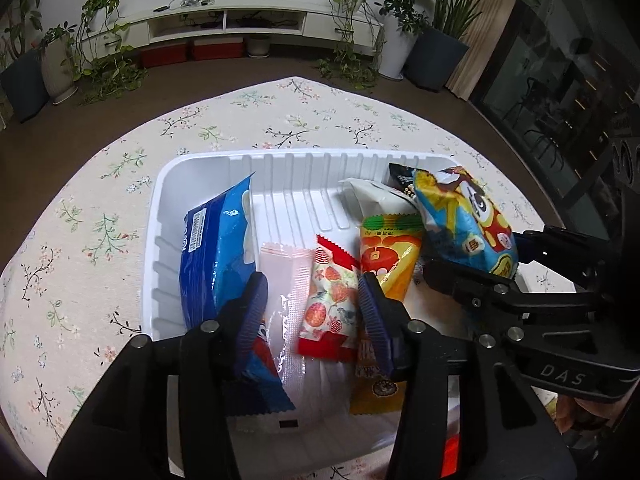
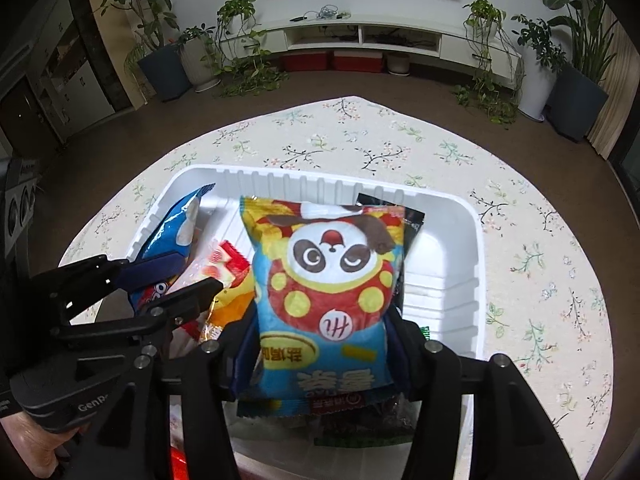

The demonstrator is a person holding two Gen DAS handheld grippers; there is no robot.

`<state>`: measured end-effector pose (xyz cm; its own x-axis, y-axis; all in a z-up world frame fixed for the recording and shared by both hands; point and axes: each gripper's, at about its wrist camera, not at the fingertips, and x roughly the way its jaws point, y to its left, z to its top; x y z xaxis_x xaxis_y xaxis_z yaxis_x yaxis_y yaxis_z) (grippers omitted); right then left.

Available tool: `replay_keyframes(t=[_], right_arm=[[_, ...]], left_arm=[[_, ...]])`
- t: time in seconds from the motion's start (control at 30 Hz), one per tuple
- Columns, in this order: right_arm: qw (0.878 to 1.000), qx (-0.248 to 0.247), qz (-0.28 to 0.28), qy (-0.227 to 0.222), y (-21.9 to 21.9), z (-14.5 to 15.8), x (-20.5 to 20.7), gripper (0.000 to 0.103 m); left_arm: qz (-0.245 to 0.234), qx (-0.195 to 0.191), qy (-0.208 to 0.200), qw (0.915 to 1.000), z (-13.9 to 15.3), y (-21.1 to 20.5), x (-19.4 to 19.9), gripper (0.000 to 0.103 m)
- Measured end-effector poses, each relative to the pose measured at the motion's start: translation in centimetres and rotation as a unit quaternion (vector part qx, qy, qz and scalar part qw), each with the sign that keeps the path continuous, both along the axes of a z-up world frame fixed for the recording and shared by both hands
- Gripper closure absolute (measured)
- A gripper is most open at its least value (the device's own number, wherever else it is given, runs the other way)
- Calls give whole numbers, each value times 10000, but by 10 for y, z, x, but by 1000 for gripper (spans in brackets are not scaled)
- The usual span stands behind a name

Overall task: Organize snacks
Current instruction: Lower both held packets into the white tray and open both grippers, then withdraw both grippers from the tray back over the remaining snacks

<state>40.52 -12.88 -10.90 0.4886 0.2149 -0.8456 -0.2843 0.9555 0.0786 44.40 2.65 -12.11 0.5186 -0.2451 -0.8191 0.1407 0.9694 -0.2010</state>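
A white ribbed tray sits on the floral tablecloth and holds several snack packets. My right gripper is shut on a blue panda chip bag, held upright over the tray's right side; the bag also shows in the left wrist view. My left gripper is open, its fingers either side of a pink clear packet and a red floral packet. A blue cookie pack leans on the tray's left wall. An orange packet lies right of the red one.
A white packet and a black packet lie at the tray's far right. The round table's edge curves behind the tray. Beyond it are potted plants and a low white TV cabinet.
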Motion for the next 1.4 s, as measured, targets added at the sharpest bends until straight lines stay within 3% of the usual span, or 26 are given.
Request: replay_keyframes(t=[0.07, 0.2, 0.3, 0.4, 0.5, 0.57, 0.9, 1.0, 1.13, 1.4], right_arm=[[10000, -1, -34, -18, -2, 2, -1, 45], [9999, 35, -78, -74, -6, 9, -7, 45], [9997, 78, -147, -159, -12, 16, -13, 36], [9995, 134, -181, -227, -17, 24, -19, 31], [9992, 218, -192, -280, -24, 32, -30, 28], [9987, 290, -208, -352, -31, 37, -40, 21], [9938, 934, -462, -387, -69, 48, -100, 20], [9914, 1139, -483, -423, -76, 52, -125, 16], [9879, 1375, -532, -488, -84, 56, -156, 9], [9805, 1745, -756, -500, -101, 43, -227, 8]], left_arm=[[-27, 11, -33, 10000, 4, -1, -3, 57], [-45, -33, -98, 9999, 13, 0, -13, 44], [-35, -32, -176, 9998, 24, 2, -23, 33], [-14, -118, -257, 9996, 36, 6, -34, 32], [11, -228, -330, 9992, 51, 12, -50, 24], [11, -235, -372, 9990, 59, 17, -61, 18], [93, -525, -538, 9971, 86, 35, -138, 8], [61, -532, -532, 9971, 86, 38, -161, 0], [151, -526, -485, 9973, 81, 49, -198, 0], [479, -307, -99, 9983, 43, 49, -264, 0]])
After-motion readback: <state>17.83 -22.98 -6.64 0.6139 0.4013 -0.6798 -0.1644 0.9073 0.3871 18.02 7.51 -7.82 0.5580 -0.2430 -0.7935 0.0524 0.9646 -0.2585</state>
